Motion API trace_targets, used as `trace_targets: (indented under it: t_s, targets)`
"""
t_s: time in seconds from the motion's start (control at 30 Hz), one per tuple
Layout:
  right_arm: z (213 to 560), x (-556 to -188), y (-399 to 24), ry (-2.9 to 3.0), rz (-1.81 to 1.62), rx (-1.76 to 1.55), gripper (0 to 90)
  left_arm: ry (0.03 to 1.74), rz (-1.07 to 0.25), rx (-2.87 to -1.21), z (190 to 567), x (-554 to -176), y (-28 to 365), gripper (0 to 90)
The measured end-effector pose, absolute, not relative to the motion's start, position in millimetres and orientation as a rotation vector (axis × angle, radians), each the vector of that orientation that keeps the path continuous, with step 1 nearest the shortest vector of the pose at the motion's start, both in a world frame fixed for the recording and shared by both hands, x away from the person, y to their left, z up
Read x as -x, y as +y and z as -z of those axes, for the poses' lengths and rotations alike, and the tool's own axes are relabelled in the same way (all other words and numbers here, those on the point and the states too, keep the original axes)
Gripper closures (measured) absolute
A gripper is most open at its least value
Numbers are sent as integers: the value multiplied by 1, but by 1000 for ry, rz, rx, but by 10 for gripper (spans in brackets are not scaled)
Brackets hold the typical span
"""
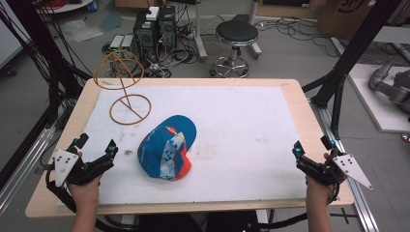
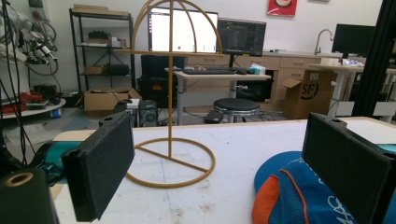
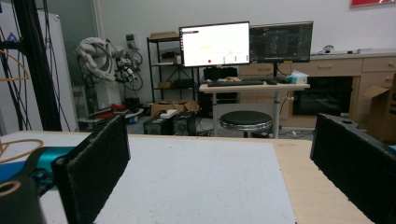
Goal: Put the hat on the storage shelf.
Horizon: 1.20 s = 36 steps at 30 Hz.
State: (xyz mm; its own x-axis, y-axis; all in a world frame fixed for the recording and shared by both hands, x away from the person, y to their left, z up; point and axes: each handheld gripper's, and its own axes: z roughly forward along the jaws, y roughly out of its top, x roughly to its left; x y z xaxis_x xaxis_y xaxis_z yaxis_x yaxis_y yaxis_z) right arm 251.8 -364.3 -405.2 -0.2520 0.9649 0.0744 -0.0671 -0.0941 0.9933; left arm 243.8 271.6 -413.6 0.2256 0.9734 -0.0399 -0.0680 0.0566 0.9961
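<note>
Baseball cap (image 1: 167,153), blue with orange and patterned panels, lies crown-up near the middle of the counter (image 1: 300,101), on the white mat (image 1: 232,140) that covers most of the wooden top. Behind it and to the left, well apart from it, stands the gold wire hat stand (image 1: 126,92), its ring base on the mat and its domed top bare. Judging by this layout, the work looks like setting the cap on that stand, and nothing of it is done: the cap is untouched and the stand empty.

Left gripper (image 1: 104,157) rests near the counter's left edge, its fingers (image 2: 100,168) spread wide with nothing between them, pointing toward stand and cap. Right gripper (image 1: 302,157) sits near the right edge, well apart from the cap, fingers (image 3: 93,165) likewise spread and empty. Reaching, lifting and placing all remain.

The mat shows a few faint brown stains. Beyond the counter is a workshop: a black round stool (image 1: 237,34), computer towers (image 1: 154,26) amid cables on the floor, monitors (image 3: 215,44) on a desk, shelving and cardboard boxes.
</note>
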Motion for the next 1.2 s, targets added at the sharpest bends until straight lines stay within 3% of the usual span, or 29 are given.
trace_targets:
  t_s: [0.6, 1.2]
  targets:
    - [406, -251, -366, 1285, -1489, -1090, 45, 964, -996, -1233, 407, -244, 259, 98]
    - [407, -251, -367, 1290, -1483, -1091, 45, 841, -849, -1414, 406, -258, 221, 108]
